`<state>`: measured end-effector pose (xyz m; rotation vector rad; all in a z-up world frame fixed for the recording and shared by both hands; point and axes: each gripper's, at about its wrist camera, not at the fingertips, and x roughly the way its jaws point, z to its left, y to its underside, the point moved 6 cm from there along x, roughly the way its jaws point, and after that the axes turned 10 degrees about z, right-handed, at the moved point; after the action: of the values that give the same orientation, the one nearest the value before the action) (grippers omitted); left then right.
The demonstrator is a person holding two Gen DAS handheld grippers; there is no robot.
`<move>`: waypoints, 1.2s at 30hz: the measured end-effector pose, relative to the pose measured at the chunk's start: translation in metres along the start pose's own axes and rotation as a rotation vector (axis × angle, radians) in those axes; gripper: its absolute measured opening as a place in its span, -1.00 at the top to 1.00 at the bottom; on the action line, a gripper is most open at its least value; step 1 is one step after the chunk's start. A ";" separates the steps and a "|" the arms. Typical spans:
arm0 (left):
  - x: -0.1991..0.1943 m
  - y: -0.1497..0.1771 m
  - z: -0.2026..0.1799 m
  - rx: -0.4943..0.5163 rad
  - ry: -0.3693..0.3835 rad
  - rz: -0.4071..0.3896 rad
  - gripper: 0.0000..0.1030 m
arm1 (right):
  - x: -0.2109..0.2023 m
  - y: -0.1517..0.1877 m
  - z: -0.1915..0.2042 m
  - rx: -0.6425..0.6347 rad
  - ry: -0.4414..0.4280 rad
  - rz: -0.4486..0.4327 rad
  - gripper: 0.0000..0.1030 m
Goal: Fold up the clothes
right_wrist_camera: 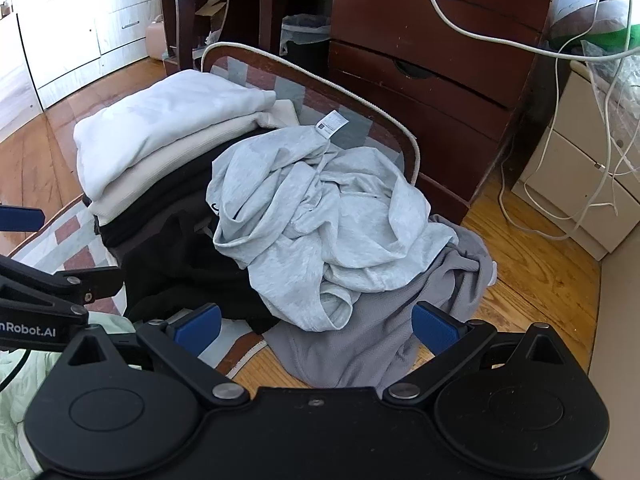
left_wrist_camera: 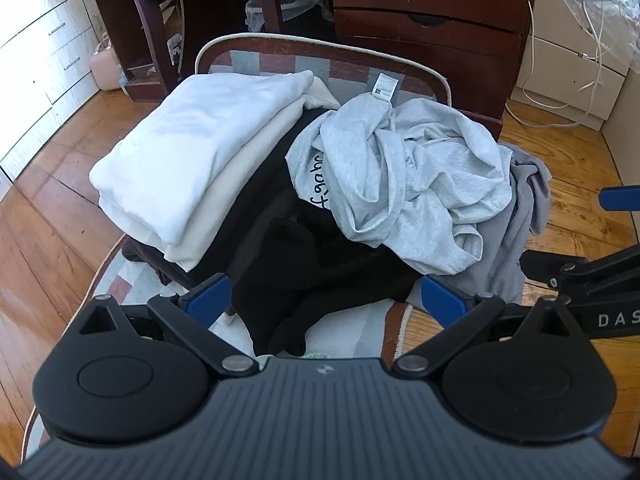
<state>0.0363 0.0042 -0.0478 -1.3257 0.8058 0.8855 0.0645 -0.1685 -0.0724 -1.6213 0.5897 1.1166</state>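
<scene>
- My left gripper (left_wrist_camera: pixel 326 304): jaws spread wide, both blue pads clear of any cloth; it hangs above the near edge of the black garment (left_wrist_camera: pixel 320 280), pointing steeply down.
- My right gripper (right_wrist_camera: pixel 318 324): jaws likewise spread wide and holding nothing; it hangs over the darker grey garment (right_wrist_camera: pixel 372 344).
- Folded stack at the left of the pile — two pieces counted: one white folded garment (left_wrist_camera: pixel 188 148) on top, one cream folded garment (left_wrist_camera: pixel 224 216) directly beneath it. Both rest on the black garment.
- Unfolded items — three counted: one light grey crumpled garment (left_wrist_camera: pixel 404 184) with dark lettering and one white care label (left_wrist_camera: pixel 383 87) at its far edge; the darker grey garment under it, spilling onto the wooden floor (right_wrist_camera: pixel 532 280); the black garment spread beneath the stack.
- Support: all clothes lie on one checked rug (left_wrist_camera: pixel 280 60), its far edge curled up against the dark wooden drawer unit (right_wrist_camera: pixel 420 80).
- Background: white cables (right_wrist_camera: pixel 448 20) hang across the drawer unit; white cabinets (left_wrist_camera: pixel 44 40) stand at far left.
</scene>
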 end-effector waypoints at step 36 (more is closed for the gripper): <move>0.007 0.000 -0.003 -0.015 0.028 0.018 -1.00 | -0.001 -0.006 -0.008 0.006 -0.016 -0.034 -0.99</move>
<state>0.0396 0.0016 -0.0542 -1.3485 0.8354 0.8899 0.0723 -0.1739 -0.0681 -1.6103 0.5521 1.1006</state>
